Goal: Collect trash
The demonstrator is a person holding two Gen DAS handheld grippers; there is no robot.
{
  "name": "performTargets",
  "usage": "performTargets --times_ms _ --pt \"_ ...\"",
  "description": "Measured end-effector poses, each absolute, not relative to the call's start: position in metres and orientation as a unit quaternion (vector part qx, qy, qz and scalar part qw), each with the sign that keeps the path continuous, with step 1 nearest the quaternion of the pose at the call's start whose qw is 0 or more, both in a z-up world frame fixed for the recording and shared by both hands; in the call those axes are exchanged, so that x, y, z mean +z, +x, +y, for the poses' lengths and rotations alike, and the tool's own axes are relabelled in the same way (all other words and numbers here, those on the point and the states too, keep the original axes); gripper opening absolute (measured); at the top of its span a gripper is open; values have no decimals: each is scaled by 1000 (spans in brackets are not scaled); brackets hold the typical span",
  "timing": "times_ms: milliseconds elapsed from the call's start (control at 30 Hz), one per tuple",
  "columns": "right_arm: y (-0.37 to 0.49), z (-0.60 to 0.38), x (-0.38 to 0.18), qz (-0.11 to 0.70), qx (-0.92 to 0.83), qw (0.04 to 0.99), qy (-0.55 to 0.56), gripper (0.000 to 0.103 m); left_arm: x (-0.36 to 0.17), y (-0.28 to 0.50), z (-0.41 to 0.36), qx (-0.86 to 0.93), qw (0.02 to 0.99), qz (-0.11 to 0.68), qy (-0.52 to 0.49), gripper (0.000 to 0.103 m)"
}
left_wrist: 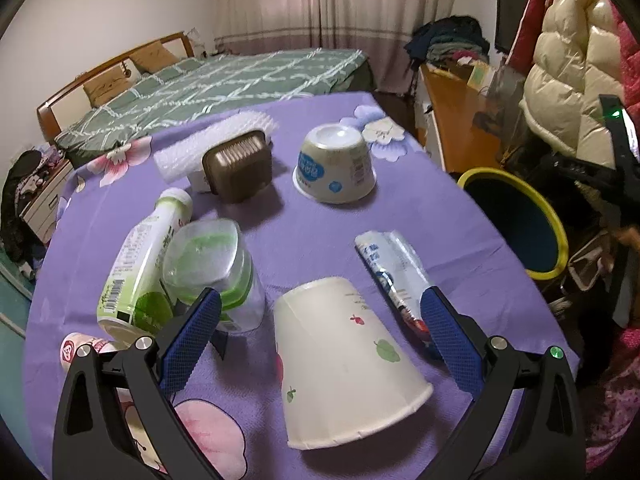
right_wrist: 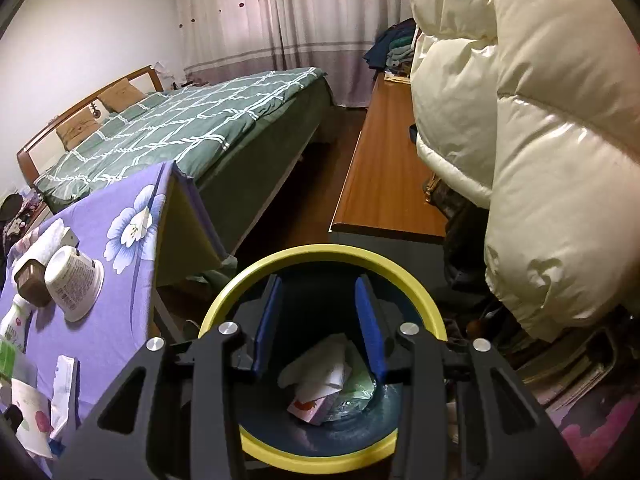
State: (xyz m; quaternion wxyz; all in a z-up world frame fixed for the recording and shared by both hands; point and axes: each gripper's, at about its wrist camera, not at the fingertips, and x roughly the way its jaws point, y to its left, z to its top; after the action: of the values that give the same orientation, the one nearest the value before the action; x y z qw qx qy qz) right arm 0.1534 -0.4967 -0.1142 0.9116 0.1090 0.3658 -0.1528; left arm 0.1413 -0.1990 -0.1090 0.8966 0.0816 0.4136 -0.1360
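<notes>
A white paper cup (left_wrist: 344,360) with small fruit prints lies on its side on the purple flowered tablecloth (left_wrist: 320,220). My left gripper (left_wrist: 320,294) hovers open over it, one blue finger on either side, not touching. Around it lie a crumpled wrapper (left_wrist: 392,272), a clear plastic container (left_wrist: 208,264), a green-and-white bottle (left_wrist: 140,268), an upturned white tub (left_wrist: 336,168) and a brown box (left_wrist: 240,168). My right gripper (right_wrist: 319,280) stands open over the yellow-rimmed bin (right_wrist: 320,252), with nothing between its fingers. Crumpled paper and wrappers (right_wrist: 320,388) lie at the bin's bottom.
The bin (left_wrist: 556,240) stands on the floor just past the table's right edge. A cream puffy jacket (right_wrist: 540,160) hangs close on the right. A wooden bench (right_wrist: 384,168) and a green bed (right_wrist: 200,132) lie beyond. A bubble-wrap roll (left_wrist: 200,144) rests behind the brown box.
</notes>
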Motion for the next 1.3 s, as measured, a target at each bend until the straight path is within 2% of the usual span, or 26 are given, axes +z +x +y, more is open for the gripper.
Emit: performTargets --times_ms 500,600,667,1000,1300 --pt "157 -492 -121 377 -129 910 117 37 -133 151 -198 -140 863 474 103 97" --pt "154 -490 -119 377 -125 910 117 37 -137 152 -200 -154 855 485 103 83" --pt "151 -488 -118 375 -121 912 119 37 -142 154 -199 -168 845 498 96 69" --pt "114 -483 -112 356 -109 918 140 37 -113 137 -200 -197 861 458 98 66" --pt "72 -493 -99 326 -144 924 136 37 -66 133 -244 -255 873 402 108 66"
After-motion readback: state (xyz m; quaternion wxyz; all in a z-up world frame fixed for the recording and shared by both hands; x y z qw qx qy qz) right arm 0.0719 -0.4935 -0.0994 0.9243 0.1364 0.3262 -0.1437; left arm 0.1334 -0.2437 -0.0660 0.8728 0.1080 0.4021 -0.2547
